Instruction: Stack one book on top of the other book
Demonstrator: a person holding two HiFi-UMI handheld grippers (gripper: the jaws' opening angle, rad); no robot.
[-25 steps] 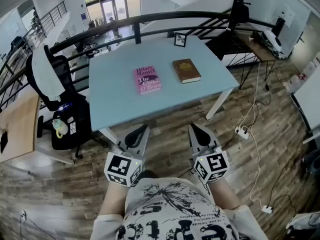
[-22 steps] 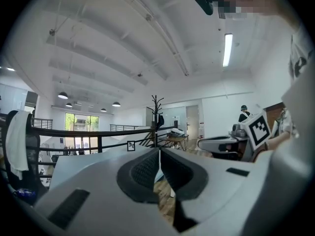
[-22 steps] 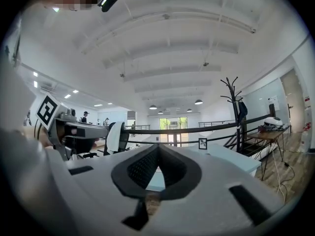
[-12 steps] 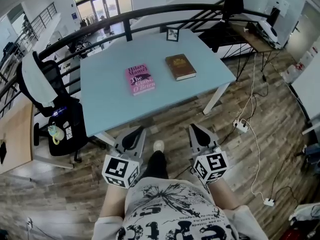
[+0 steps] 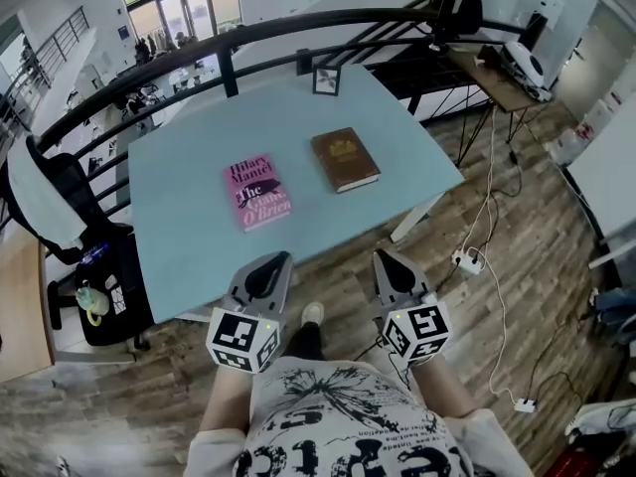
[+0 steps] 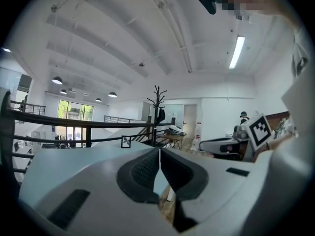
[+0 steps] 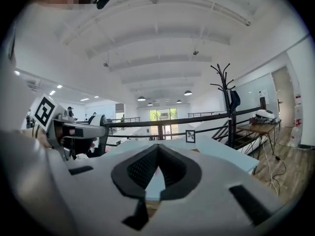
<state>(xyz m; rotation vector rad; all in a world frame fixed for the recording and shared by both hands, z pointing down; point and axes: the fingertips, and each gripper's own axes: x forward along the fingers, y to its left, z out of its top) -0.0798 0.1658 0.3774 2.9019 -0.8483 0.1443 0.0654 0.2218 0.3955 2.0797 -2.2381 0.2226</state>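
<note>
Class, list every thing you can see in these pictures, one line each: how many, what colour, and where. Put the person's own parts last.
table: one, light blue, centre
pink book: one, pink, flat on the table, left
brown book: one, brown, flat on the table, apart from the pink book
picture frame: one, dark, upright at the table's far edge
railing: one, black, behind the table
office chair: one, black with white back, left of the table
power strip: one, white, on the floor, right
shirt: one, white with black print, bottom
left gripper: one, grey, shut, empty
right gripper: one, grey, shut, empty
</note>
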